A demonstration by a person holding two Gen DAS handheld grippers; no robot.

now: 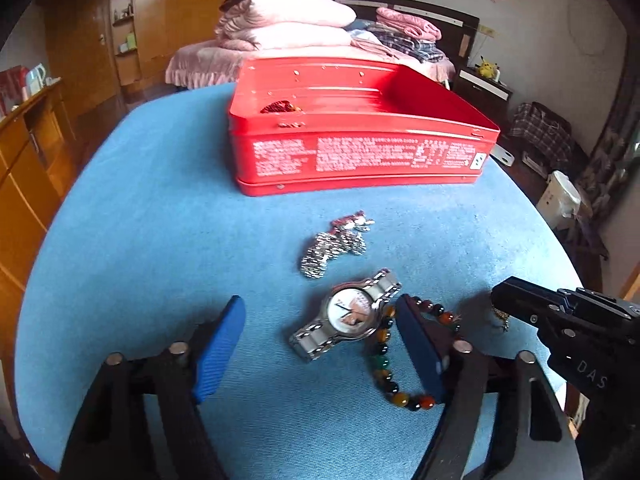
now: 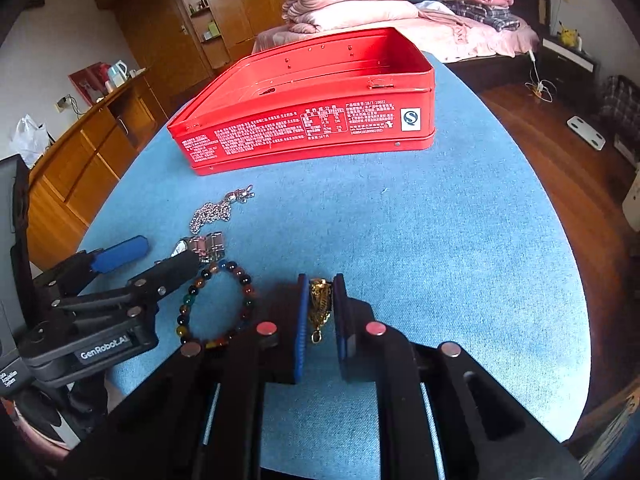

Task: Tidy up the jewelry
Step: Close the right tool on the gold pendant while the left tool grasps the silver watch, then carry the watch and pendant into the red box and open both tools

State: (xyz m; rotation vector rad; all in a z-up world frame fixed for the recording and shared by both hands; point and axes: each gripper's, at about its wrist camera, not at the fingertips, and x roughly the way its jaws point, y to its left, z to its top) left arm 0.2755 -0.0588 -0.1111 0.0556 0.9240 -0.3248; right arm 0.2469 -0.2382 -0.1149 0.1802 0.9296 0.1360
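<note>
Right gripper [image 2: 322,312] was clamped on the gold chain [image 2: 320,306]; left gripper [image 1: 320,344] stood open astride the watch [image 1: 352,314] — its pad overlapped the bead bracelet [image 1: 386,364] beside the watch, so closing risked snagging both

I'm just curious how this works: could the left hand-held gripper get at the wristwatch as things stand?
Probably yes. The wristwatch lies between the open fingers of the left hand-held gripper, with nothing over it. One snag: the right finger sits on the beaded bracelet touching the watch, so that may get pinched too.

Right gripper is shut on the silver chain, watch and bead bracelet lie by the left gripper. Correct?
Not quite. The right gripper is shut on the gold chain, as the right wrist view shows. The silver chain lies loose on the cloth. The watch and bead bracelet do lie by the left gripper.
</note>
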